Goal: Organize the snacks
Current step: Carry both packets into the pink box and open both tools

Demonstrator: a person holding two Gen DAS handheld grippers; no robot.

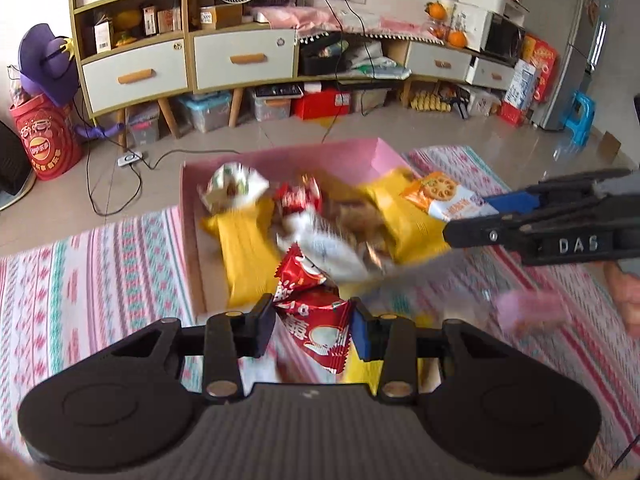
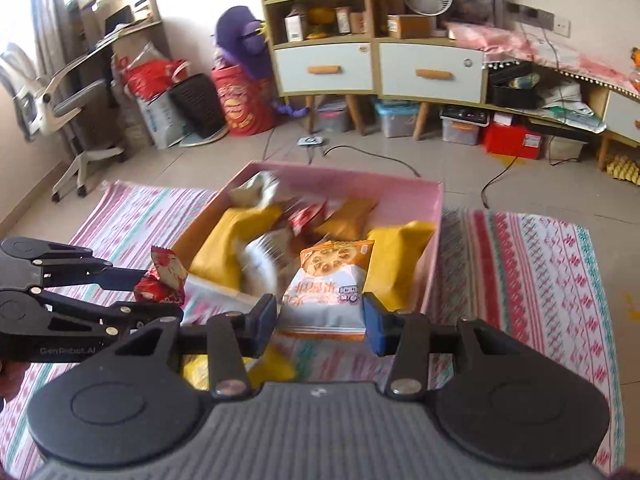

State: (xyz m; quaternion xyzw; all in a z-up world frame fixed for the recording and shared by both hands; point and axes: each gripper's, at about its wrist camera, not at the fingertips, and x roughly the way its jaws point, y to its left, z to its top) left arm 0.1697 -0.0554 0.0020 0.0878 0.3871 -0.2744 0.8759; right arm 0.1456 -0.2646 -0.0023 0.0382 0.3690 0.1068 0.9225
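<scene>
My left gripper [image 1: 313, 330] is shut on a red snack packet [image 1: 316, 320], held above the near edge of the pink box [image 1: 188, 216]. It shows again at the left of the right wrist view, the left gripper [image 2: 160, 286] with the red packet [image 2: 162, 278] in it. My right gripper [image 2: 320, 320] is shut on an orange-and-white cracker packet [image 2: 326, 286], also over the box's near side. In the left wrist view the right gripper [image 1: 472, 222] enters from the right with that cracker packet [image 1: 444, 196]. The pink box [image 2: 434, 240] holds yellow bags [image 2: 224, 248], red and white packets.
The box sits on a pink striped mat [image 1: 88, 280] on a tiled floor. Behind stand a shelf unit with drawers [image 1: 248, 60], storage bins, a red bucket [image 1: 44, 140] and cables. A rolling stand [image 2: 80, 120] is at the far left in the right wrist view.
</scene>
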